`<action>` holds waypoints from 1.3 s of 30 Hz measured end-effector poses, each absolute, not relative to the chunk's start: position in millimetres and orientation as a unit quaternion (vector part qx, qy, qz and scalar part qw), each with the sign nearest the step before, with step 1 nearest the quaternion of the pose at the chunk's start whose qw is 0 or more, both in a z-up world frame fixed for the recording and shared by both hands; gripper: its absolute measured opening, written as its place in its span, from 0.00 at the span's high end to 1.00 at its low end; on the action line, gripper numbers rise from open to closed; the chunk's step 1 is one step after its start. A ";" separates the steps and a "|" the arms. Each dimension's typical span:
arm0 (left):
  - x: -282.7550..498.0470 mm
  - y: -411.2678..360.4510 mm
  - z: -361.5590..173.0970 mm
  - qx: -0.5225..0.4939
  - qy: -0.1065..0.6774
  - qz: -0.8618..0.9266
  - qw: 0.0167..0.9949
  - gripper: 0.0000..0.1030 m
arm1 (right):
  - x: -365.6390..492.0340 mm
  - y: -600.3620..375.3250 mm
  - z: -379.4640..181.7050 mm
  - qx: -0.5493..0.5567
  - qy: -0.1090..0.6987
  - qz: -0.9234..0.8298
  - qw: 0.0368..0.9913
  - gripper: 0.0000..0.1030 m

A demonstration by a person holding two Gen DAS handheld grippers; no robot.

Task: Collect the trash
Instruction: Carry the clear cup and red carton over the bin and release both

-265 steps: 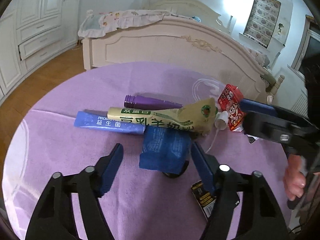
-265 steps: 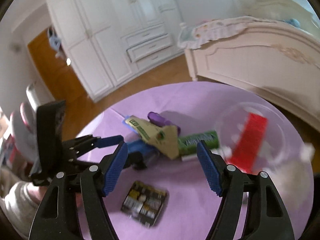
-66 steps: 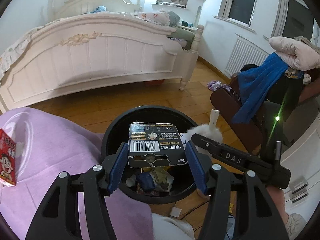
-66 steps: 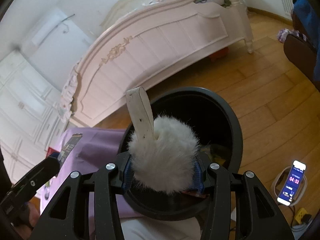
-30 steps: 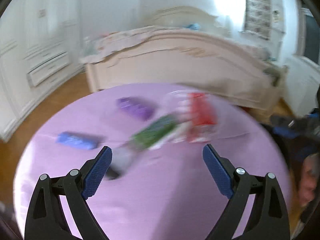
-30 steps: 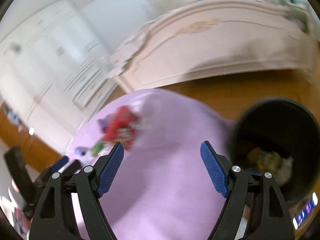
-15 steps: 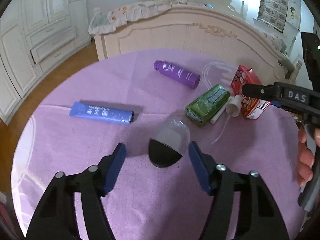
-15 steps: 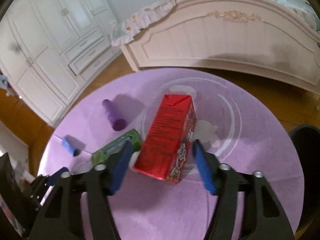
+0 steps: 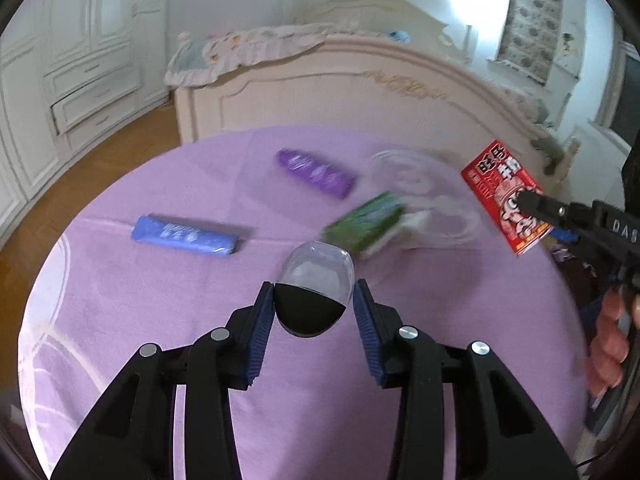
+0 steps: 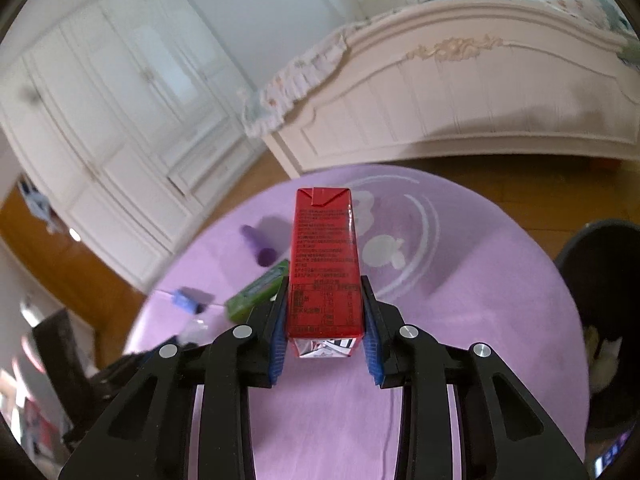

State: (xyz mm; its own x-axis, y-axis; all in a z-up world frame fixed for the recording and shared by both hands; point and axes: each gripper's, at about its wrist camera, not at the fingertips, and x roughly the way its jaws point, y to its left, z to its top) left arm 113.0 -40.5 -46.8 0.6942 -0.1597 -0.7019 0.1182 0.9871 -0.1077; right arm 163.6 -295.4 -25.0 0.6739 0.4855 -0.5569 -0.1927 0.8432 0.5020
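My left gripper (image 9: 314, 304) is shut on a clear plastic cup with a black lid (image 9: 314, 294), held just above the purple table (image 9: 120, 288). My right gripper (image 10: 325, 312) is shut on a red drink carton (image 10: 324, 256) and holds it above the table; the carton also shows at the right of the left wrist view (image 9: 504, 196). A blue sachet (image 9: 184, 236), a purple bottle (image 9: 316, 172) and a green pack (image 9: 364, 224) lie on the table. The black trash bin (image 10: 600, 320) stands at the table's right edge.
A cream bed footboard (image 9: 360, 96) stands behind the table. White wardrobes (image 10: 100, 140) line the far wall over a wooden floor. A white straw or cord lies beside the green pack. The bin holds earlier trash, including something white and fluffy (image 10: 604, 356).
Both grippers came back from the bin empty. The left jaws have closed on the cup and the right jaws on the red carton, which is now lifted off the table.
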 end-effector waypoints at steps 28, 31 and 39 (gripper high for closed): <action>101.0 -313.1 -12.1 0.065 0.340 -0.329 0.879 0.61 | 53.7 -541.8 -62.0 0.343 0.284 0.002 0.895 0.69; 106.2 -328.7 -19.0 0.064 0.350 -0.340 0.871 0.61 | 52.5 -552.3 -74.4 0.352 0.289 -0.008 0.890 0.69; 115.4 -352.3 -38.7 0.065 0.381 -0.351 0.853 0.61 | 55.7 -579.0 -103.0 0.378 0.299 -0.025 0.876 0.69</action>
